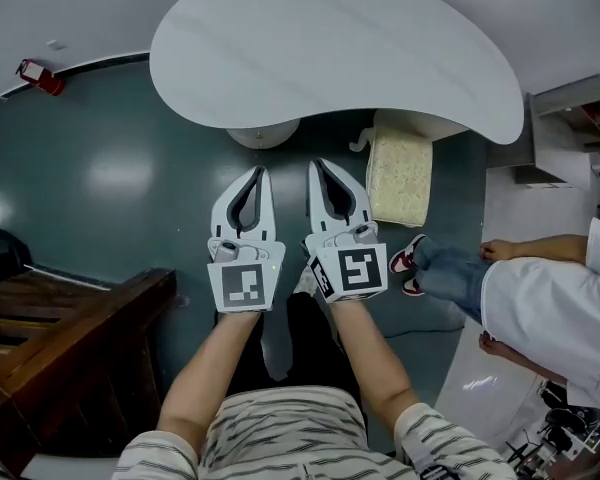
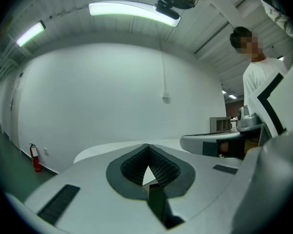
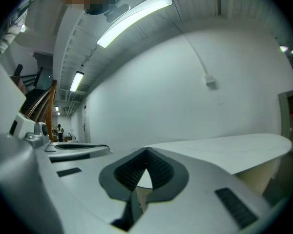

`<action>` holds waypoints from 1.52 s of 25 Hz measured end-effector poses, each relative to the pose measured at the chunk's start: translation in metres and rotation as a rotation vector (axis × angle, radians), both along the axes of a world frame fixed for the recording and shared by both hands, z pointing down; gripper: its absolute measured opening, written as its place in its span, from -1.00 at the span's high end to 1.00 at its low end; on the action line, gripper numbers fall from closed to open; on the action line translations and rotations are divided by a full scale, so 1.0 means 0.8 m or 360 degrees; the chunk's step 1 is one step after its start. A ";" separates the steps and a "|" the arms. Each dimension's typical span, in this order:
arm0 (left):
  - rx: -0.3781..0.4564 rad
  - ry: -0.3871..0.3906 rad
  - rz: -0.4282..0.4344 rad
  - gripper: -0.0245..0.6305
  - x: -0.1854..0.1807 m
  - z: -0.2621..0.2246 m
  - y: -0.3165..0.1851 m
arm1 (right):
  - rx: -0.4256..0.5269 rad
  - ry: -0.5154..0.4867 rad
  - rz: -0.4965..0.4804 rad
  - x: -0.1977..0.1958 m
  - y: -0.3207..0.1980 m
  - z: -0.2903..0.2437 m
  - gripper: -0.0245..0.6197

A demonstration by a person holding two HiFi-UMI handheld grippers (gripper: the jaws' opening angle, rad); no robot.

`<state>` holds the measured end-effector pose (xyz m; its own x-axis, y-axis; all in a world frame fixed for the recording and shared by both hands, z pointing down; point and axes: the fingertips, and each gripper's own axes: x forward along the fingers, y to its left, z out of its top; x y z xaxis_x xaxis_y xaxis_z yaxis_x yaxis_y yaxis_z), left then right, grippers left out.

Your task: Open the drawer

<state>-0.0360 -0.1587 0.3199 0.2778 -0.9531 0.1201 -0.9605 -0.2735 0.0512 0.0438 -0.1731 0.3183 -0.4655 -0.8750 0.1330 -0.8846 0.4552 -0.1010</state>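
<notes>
Marker-tagged left gripper (image 1: 260,171) and right gripper (image 1: 315,165), jaws closed, empty; white table (image 1: 330,48) ahead; red extinguisher (image 1: 40,76), probably.

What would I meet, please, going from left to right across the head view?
fire extinguisher → left tool → right tool → red-and-white shoes → person in white

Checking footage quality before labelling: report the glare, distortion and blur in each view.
Head view: sharp, with soft glare patches on the green floor. Left gripper view: heavy fisheye, dark corners, ceiling light blown out. Right gripper view: same fisheye, strip light blown out.
</notes>
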 end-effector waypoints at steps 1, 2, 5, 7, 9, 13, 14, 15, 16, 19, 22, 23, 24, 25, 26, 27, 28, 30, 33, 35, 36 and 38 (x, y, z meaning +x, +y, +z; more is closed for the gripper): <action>-0.0008 -0.0004 -0.0002 0.92 -0.005 0.012 -0.003 | -0.0003 0.0006 0.0005 -0.002 -0.004 0.012 0.91; -0.0014 -0.0009 -0.0003 0.92 -0.009 0.025 -0.006 | -0.0011 0.0007 0.0016 -0.004 -0.007 0.024 0.91; -0.0020 0.0003 -0.0014 0.92 -0.016 0.066 -0.016 | -0.0019 0.0007 0.0048 -0.007 -0.015 0.058 0.91; -0.0030 0.0023 -0.0021 0.92 -0.017 0.092 -0.019 | -0.0029 0.0013 0.0063 -0.007 -0.015 0.081 0.91; -0.0046 0.0014 -0.0021 0.92 -0.018 0.115 -0.019 | -0.0042 0.0007 0.0076 -0.007 -0.016 0.100 0.91; -0.0034 -0.0035 -0.0014 0.92 -0.017 0.153 -0.035 | -0.0036 0.0003 0.0106 -0.005 -0.030 0.135 0.91; -0.0040 -0.0037 -0.0014 0.92 -0.016 0.163 -0.039 | -0.0034 0.0011 0.0112 -0.004 -0.032 0.144 0.91; -0.0044 -0.0033 -0.0012 0.92 -0.015 0.173 -0.042 | -0.0031 0.0019 0.0116 -0.003 -0.034 0.153 0.91; -0.0044 -0.0023 -0.0011 0.92 -0.014 0.181 -0.044 | -0.0029 0.0025 0.0121 -0.002 -0.034 0.160 0.91; -0.0029 -0.0004 -0.0013 0.92 -0.016 0.200 -0.046 | -0.0030 0.0034 0.0142 0.001 -0.034 0.180 0.91; -0.0015 0.0010 -0.0023 0.92 -0.022 0.219 -0.054 | -0.0015 0.0039 0.0158 0.000 -0.041 0.196 0.91; -0.0009 0.0010 -0.0023 0.92 -0.023 0.226 -0.057 | -0.0011 0.0036 0.0162 -0.001 -0.044 0.203 0.91; -0.0004 0.0008 -0.0022 0.92 -0.023 0.233 -0.059 | -0.0010 0.0034 0.0163 -0.002 -0.045 0.210 0.91; -0.0005 0.0005 -0.0020 0.92 -0.023 0.241 -0.061 | -0.0010 0.0035 0.0160 -0.004 -0.046 0.217 0.91; -0.0007 0.0001 -0.0019 0.92 -0.023 0.249 -0.063 | -0.0009 0.0039 0.0154 -0.005 -0.047 0.224 0.91; -0.0008 -0.0001 -0.0021 0.92 -0.023 0.256 -0.066 | -0.0007 0.0044 0.0147 -0.006 -0.048 0.230 0.91; -0.0005 0.0000 -0.0025 0.92 -0.024 0.263 -0.070 | -0.0007 0.0047 0.0142 -0.007 -0.050 0.237 0.91; 0.0004 0.0010 -0.0032 0.92 -0.024 0.276 -0.075 | -0.0008 0.0046 0.0140 -0.008 -0.051 0.252 0.91; -0.0003 0.0018 -0.0037 0.92 -0.028 0.298 -0.077 | -0.0012 0.0039 0.0147 -0.011 -0.047 0.271 0.91; -0.0009 0.0017 -0.0044 0.92 -0.031 0.308 -0.082 | -0.0009 0.0040 0.0143 -0.012 -0.050 0.281 0.91; -0.0012 0.0014 -0.0048 0.92 -0.031 0.313 -0.086 | -0.0009 0.0041 0.0141 -0.012 -0.053 0.285 0.91; -0.0010 0.0007 -0.0059 0.92 -0.030 0.321 -0.094 | -0.0006 0.0039 0.0141 -0.010 -0.056 0.293 0.91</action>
<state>-0.0604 -0.2336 0.5764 0.2429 -0.9620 0.1250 -0.9697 -0.2374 0.0573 0.0356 -0.2182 0.5528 -0.3828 -0.9121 0.1467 -0.9237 0.3747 -0.0802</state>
